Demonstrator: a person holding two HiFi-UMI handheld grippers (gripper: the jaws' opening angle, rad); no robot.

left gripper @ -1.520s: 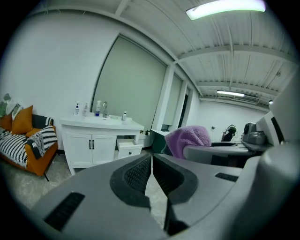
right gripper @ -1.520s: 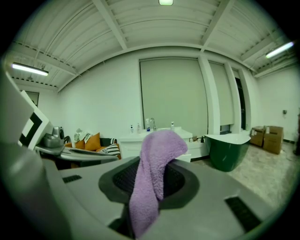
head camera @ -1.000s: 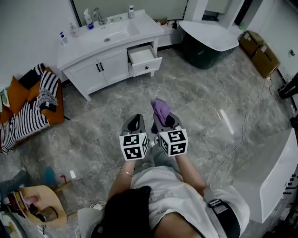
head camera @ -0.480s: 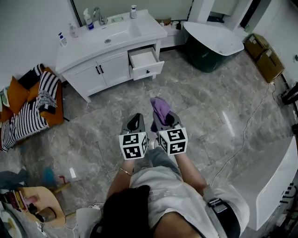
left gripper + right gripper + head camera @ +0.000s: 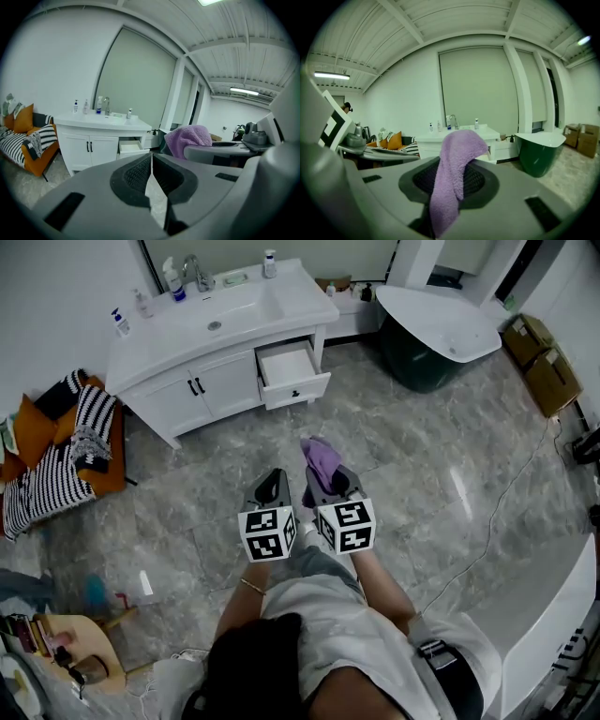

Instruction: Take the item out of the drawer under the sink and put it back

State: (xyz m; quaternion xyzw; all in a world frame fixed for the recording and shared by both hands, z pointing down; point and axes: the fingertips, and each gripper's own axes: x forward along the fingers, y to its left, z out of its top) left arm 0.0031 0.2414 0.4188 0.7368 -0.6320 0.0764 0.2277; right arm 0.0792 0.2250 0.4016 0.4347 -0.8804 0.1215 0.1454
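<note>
Closed left tool (image 5: 151,158), pulled-out drawer (image 5: 130,146) beyond

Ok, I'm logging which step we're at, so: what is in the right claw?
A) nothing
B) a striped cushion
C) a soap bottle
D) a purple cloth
D: in the right gripper view the purple cloth is pinched in the right claw and its free end drapes over the front of it.

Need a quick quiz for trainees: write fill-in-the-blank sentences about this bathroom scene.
The right gripper is shut on a ____ fluffy cloth.
The drawer of the white sink cabinet stands ____.
The left gripper is shut and holds ____.
Missing words: purple; open; nothing.
</note>
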